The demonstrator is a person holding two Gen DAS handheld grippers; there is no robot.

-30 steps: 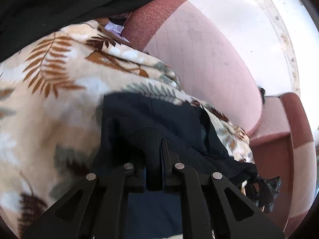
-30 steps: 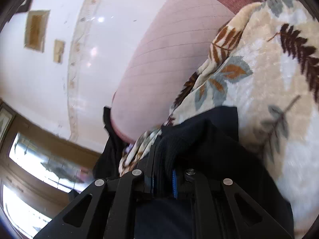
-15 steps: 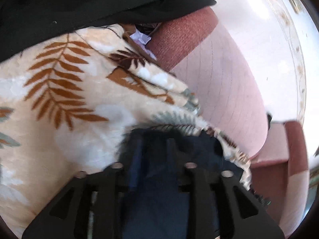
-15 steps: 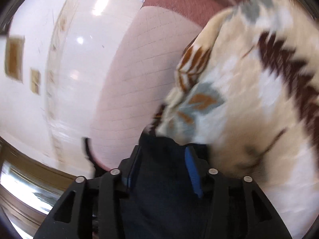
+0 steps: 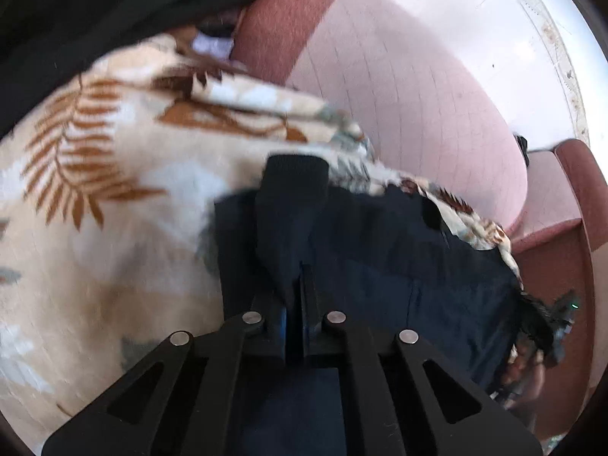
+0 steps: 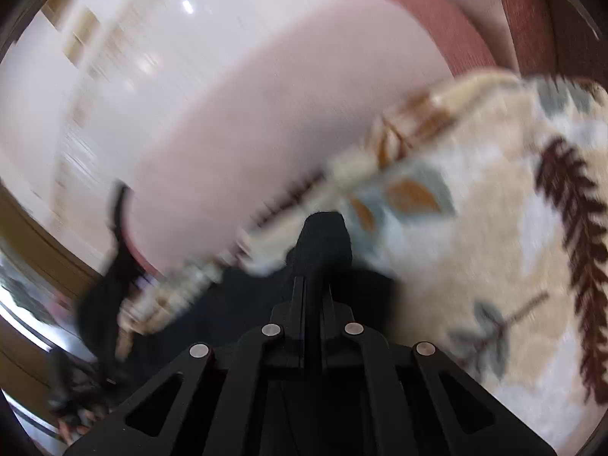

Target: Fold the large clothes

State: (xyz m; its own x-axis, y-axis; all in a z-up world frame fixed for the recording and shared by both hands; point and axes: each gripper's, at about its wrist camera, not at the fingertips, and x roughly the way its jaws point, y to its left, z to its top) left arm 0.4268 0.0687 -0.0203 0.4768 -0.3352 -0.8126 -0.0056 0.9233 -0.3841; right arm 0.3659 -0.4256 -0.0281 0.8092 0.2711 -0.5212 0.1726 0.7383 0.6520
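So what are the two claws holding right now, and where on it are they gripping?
Both hold the dark navy garment. The left claw and the right claw are each shut on a bunched fold of it, above the leaf-print blanket. Which part cannot be told.

In the right wrist view we find nearly everything smeared by motion blur: the cream plush blanket with brown fern leaves, the pale pink quilted sofa cushion and the white wall behind lose their edges. The dark navy garment wraps over the left gripper, hiding its fingertips, and runs out past the lower edge of the left wrist view. We cannot make out the small dark clutter at that view's right rim.
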